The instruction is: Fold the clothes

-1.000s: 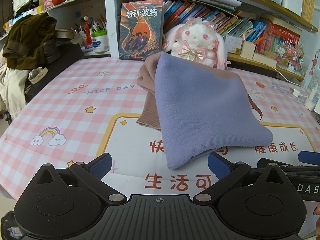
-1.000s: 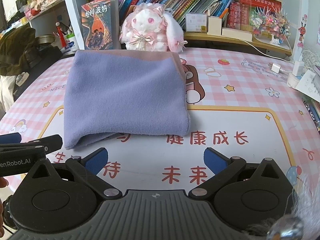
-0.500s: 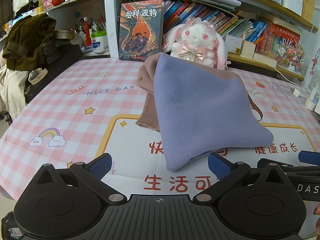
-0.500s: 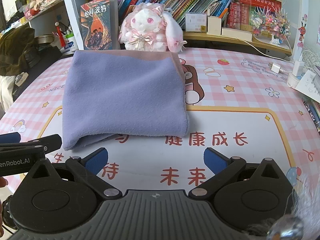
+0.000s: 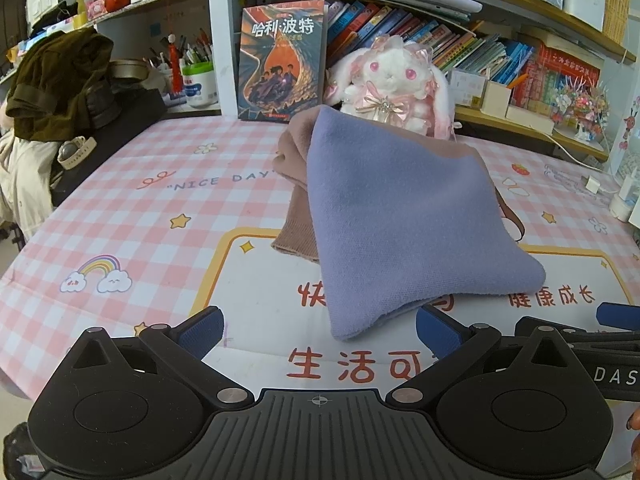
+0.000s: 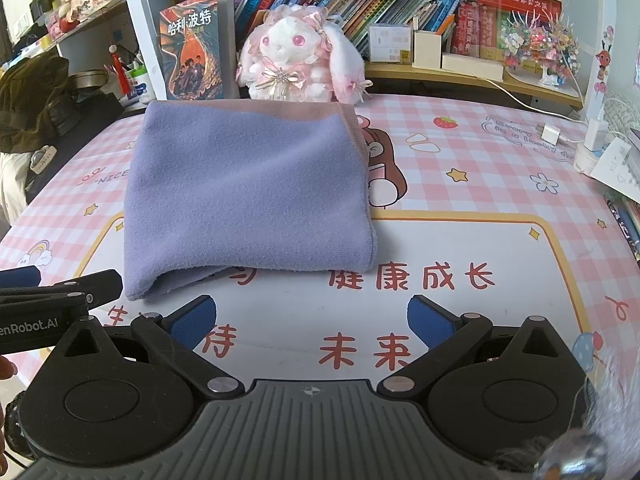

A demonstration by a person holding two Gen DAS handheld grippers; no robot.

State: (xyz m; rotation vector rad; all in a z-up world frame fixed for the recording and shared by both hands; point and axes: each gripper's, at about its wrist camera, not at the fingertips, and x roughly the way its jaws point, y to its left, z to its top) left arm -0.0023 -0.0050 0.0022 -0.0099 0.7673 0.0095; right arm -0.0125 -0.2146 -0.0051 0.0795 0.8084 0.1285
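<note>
A folded garment [image 5: 400, 216] [image 6: 248, 196], lilac on top with a dusty-pink layer showing at its far and left edges, lies flat on the pink checked table mat [image 5: 140, 220] [image 6: 480, 208]. My left gripper [image 5: 318, 330] stands open just short of the garment's near corner, nothing between its blue pads. My right gripper [image 6: 312, 320] is open too, a little in front of the garment's near edge and empty. The left gripper's fingers [image 6: 60, 286] show at the left of the right wrist view, beside the garment's near-left corner.
A plush rabbit [image 6: 298, 56] and an upright book [image 5: 282, 60] stand behind the garment against bookshelves [image 6: 400, 4]. Dark clothes [image 5: 56, 84] are heaped at the far left. A charger and cable [image 6: 568, 132] lie at the right.
</note>
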